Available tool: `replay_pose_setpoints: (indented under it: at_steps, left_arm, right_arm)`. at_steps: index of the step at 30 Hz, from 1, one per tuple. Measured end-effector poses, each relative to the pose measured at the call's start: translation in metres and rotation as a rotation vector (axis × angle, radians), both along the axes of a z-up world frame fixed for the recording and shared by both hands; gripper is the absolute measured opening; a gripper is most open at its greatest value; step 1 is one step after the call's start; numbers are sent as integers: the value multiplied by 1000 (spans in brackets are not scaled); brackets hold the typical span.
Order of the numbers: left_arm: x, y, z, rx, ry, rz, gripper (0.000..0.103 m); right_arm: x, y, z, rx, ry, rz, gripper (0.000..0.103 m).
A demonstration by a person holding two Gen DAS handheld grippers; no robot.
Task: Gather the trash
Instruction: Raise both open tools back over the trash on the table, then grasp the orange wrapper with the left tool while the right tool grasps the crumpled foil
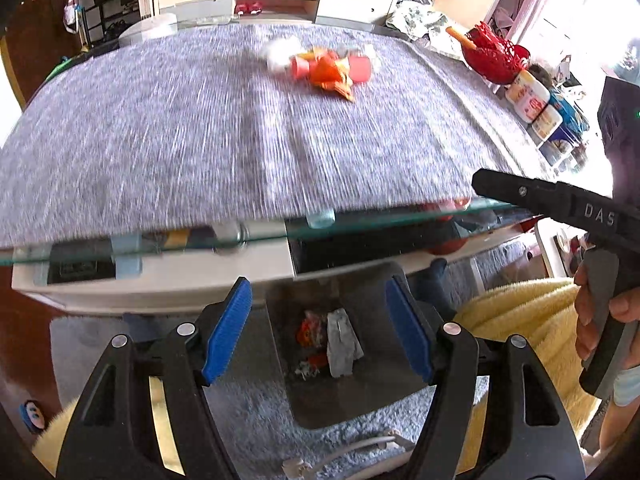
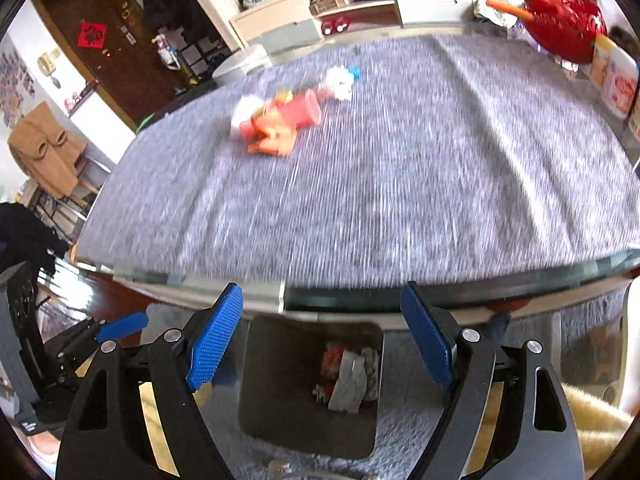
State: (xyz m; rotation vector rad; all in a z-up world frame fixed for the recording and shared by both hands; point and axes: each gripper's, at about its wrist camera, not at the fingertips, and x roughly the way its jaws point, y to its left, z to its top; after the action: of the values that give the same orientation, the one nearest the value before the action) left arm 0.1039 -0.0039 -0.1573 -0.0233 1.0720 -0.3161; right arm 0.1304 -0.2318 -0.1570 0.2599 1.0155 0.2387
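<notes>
Both grippers empty above the bin, jaws apart.
Left gripper (image 1: 318,328) and right gripper (image 2: 320,340) hang over the bin (image 2: 276,384); remaining trash (image 2: 280,122) lies ahead mid-surface, left of the right gripper's line.

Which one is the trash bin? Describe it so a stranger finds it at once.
Start at the table under the grey cloth and drop past its near glass edge to the shaggy rug below. The bin stands there: a dark, square-mouthed container with crumpled grey and red wrappers inside. Nothing else on that rug is an open box holding litter.
</notes>
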Motion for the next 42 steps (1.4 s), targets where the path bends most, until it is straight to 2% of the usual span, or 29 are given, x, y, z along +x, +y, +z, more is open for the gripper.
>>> replay_pose_setpoints:
  at_steps: [10,18,23,26,30,36,42]
  left_arm:
    - [53,-17,16,-7,-27,-18,67]
    - [97,-34,13,-18,-22,-40,67]
    - [130,-40,8,-35,-17,-34,66]
    - [147,-43,6,-47,-17,-31,66]
    - [165,-52,0,-65,-7,-32,65]
    - [185,-63,-13,-46,7,-21,55]
    - [198,-63,-16,-27,-16,-3,40]
  right_arm:
    - [53,-7,12,-23,-26,-34,82]
    - [109,-3,11,-32,-33,-52,81]
    - [142,-3,9,-39,-40,-72,72]
    - [161,-2,5,-32,-42,-78,60]
    - [181,-2,-5,-20,-32,-82,56]
    - [206,6,-19,-9,-17,-57,54]
    - [215,15,-28,-1,-2,-21,39]
